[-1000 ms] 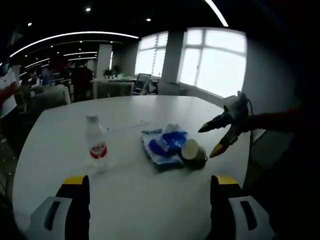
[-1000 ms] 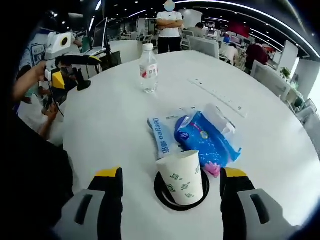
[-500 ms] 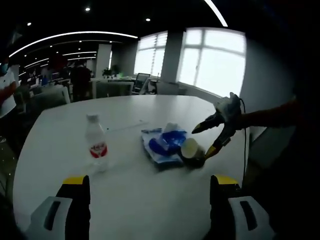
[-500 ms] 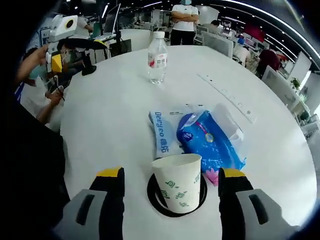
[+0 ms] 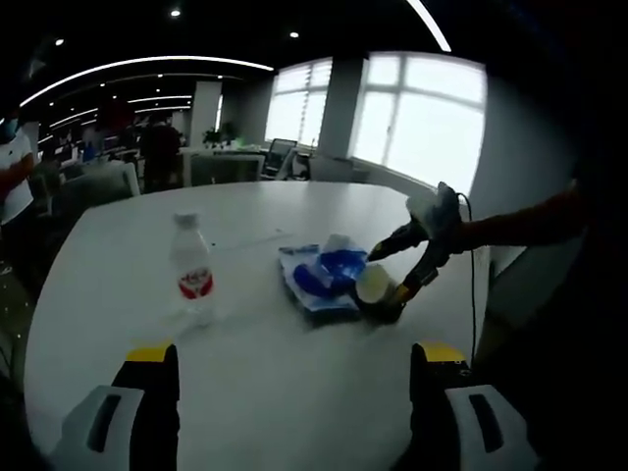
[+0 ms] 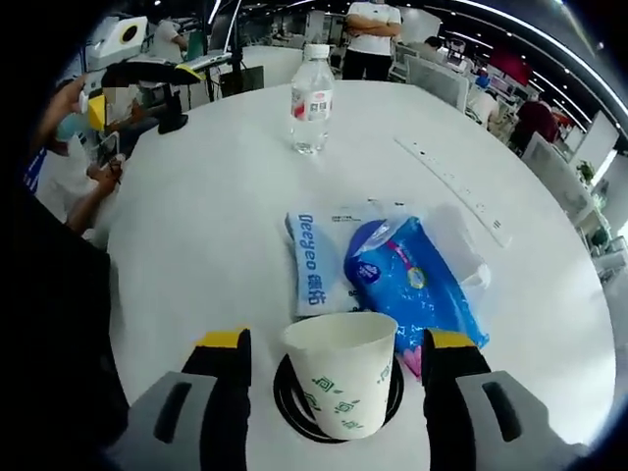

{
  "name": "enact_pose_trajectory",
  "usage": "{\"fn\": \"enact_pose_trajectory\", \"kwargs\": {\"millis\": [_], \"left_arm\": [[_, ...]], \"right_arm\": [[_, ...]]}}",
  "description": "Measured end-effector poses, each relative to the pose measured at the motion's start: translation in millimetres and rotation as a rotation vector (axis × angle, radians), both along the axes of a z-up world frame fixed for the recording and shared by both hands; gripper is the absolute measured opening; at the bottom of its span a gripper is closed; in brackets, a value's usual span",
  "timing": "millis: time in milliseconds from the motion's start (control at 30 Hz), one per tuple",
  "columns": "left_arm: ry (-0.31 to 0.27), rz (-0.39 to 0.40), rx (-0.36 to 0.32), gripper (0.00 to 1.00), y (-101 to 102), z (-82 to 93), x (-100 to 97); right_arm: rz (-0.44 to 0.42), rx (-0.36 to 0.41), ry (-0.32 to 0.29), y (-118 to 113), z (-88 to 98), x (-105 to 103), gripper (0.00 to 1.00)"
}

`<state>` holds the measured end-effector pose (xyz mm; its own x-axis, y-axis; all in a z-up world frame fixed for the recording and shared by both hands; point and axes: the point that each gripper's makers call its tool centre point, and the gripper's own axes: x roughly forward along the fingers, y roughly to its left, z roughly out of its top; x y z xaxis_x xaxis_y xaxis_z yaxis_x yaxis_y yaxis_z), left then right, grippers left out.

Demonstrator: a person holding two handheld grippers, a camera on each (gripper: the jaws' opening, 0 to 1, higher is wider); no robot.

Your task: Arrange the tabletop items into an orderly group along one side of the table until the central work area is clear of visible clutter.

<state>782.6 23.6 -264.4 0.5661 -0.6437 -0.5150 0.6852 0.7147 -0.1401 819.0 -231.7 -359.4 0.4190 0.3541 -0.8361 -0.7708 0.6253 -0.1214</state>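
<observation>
A white paper cup (image 6: 343,378) with green marks stands upright on a black round coaster (image 6: 290,395) near the table's edge. My right gripper (image 6: 337,340) is open, with a jaw on each side of the cup and not touching it. Just beyond lie a white wipes pack (image 6: 314,263) and a blue packet (image 6: 412,285), side by side. A water bottle (image 6: 312,86) stands farther off. In the left gripper view, the bottle (image 5: 193,280), the blue packet (image 5: 329,280) and the cup (image 5: 376,287) sit mid-table, and the right gripper (image 5: 390,276) straddles the cup. My left gripper (image 5: 294,363) is open and holds nothing.
A white power strip (image 6: 456,191) lies on the round white table (image 6: 196,226) past the packets. A person (image 6: 371,34) stands beyond the far edge, with chairs and desks behind. The left gripper (image 6: 147,88) hangs off the table's left side.
My right gripper has moved forward and down toward the cup, which now stands between its jaws. The left gripper's camera has shifted only slightly.
</observation>
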Motion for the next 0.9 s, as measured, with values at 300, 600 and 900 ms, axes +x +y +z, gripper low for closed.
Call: {"fn": "enact_pose_trajectory", "kwargs": {"millis": [300,600,900], "left_arm": [[0.007,0.020,-0.007,0.96,6.8,-1.1,-1.5],[0.013,0.020,-0.003,0.96,20.4,-9.7,5.1],[0.016,0.018,-0.003,0.96,10.4,-5.8,0.5]], "right_arm": [[-0.010,-0.010,0.005,1.5,-7.9,6.9,0.66],[-0.001,-0.038,0.013,-1.9,-13.7,4.9,0.56],[0.004,-0.040,0.010,-2.8,-13.4,4.3,0.47]]}}
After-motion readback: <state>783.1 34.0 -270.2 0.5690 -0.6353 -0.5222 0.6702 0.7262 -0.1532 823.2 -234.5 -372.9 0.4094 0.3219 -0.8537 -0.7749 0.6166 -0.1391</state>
